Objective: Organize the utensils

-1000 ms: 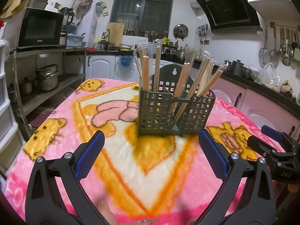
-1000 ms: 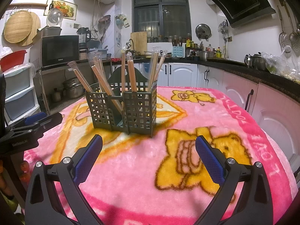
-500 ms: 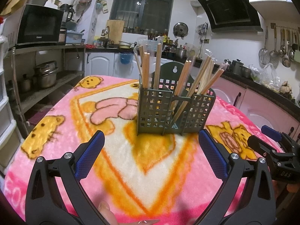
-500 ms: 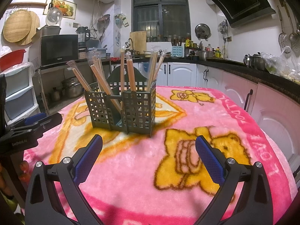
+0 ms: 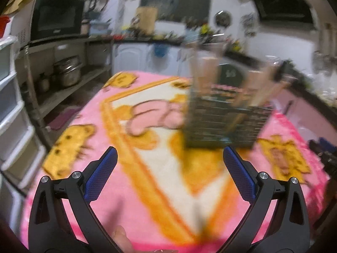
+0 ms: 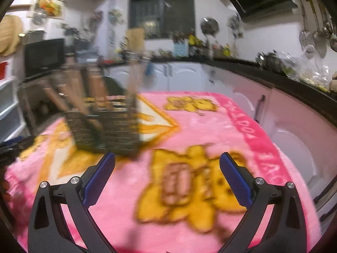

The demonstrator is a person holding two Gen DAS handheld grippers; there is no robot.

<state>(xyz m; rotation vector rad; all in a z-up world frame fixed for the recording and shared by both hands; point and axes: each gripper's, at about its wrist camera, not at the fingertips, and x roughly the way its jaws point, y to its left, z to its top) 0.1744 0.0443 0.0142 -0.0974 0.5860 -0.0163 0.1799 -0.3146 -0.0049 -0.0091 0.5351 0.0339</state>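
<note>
Both views are now smeared with motion blur, where half a second ago they were sharp, and the scene has slid sideways in each. In the left wrist view the green lattice utensil caddy (image 5: 225,124) sits at about 1 o'clock from the left claw (image 5: 169,176), farther right in the view than before; in the right wrist view the same caddy (image 6: 105,130) lies at about 10 o'clock from the right claw (image 6: 167,177), farther left than before. The caddy stands upright on the table (image 5: 147,189), which is covered by a pink blanket with yellow cartoon figures, and wooden chopsticks (image 5: 205,71) stick up out of its compartments, some upright and some leaning; which compartment each bundle stands in cannot be told through the blur. Both claws are spread wide with nothing between their blue pads (image 5: 101,176), held above the blanket and short of the caddy. Pink lettering runs along the blanket's border (image 6: 250,126) in the right wrist view, but it is too blurred to read. A black microwave (image 5: 55,18) stands on a shelf at upper left; its brand cannot be read.
</note>
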